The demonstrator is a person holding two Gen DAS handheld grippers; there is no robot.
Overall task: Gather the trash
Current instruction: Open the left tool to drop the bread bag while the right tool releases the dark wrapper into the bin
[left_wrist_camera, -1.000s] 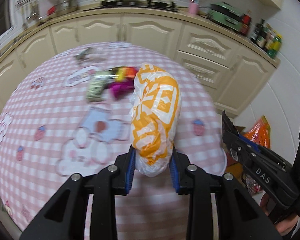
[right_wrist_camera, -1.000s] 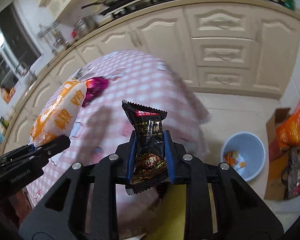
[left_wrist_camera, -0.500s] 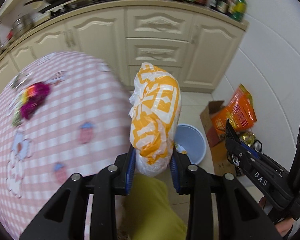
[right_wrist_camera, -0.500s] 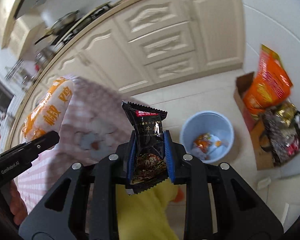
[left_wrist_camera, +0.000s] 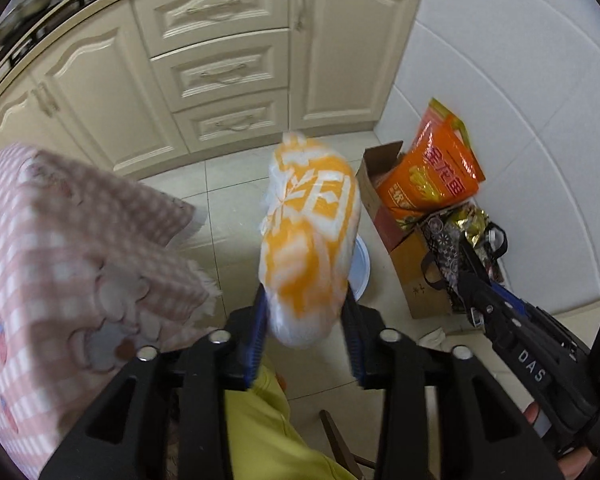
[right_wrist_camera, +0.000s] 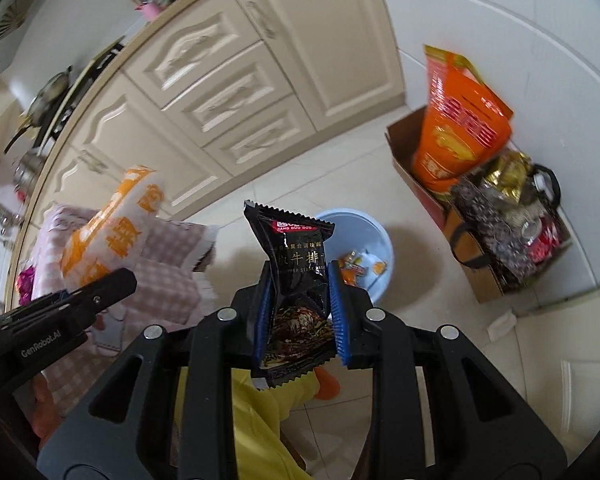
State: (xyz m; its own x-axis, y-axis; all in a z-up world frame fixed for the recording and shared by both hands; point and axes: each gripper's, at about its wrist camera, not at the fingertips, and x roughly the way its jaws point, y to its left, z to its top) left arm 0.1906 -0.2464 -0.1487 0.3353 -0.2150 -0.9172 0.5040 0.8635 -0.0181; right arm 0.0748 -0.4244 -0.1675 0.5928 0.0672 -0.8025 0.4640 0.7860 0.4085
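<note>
My left gripper [left_wrist_camera: 306, 320] is shut on an orange and white snack bag [left_wrist_camera: 310, 232] and holds it above the floor, over a light blue bin [left_wrist_camera: 360, 268] that the bag mostly hides. My right gripper [right_wrist_camera: 300, 308] is shut on a black snack packet [right_wrist_camera: 296, 276] and holds it in front of the same blue bin [right_wrist_camera: 376, 248], which stands on the tiled floor with an orange wrapper [right_wrist_camera: 358, 266] inside. The left gripper with its orange bag [right_wrist_camera: 112, 232] shows at the left of the right wrist view.
The table with the pink checked cloth [left_wrist_camera: 60, 264] is at the left. Cream cabinets [left_wrist_camera: 220, 72] stand behind. A cardboard box [left_wrist_camera: 404, 256] with an orange bag [left_wrist_camera: 436, 172] and a dark patterned bag [right_wrist_camera: 496, 220] sit by the white wall at the right.
Both grippers have swung from the table to the right and down toward the floor, each still holding its packet. The blue bin is now closer and nearly under them.
</note>
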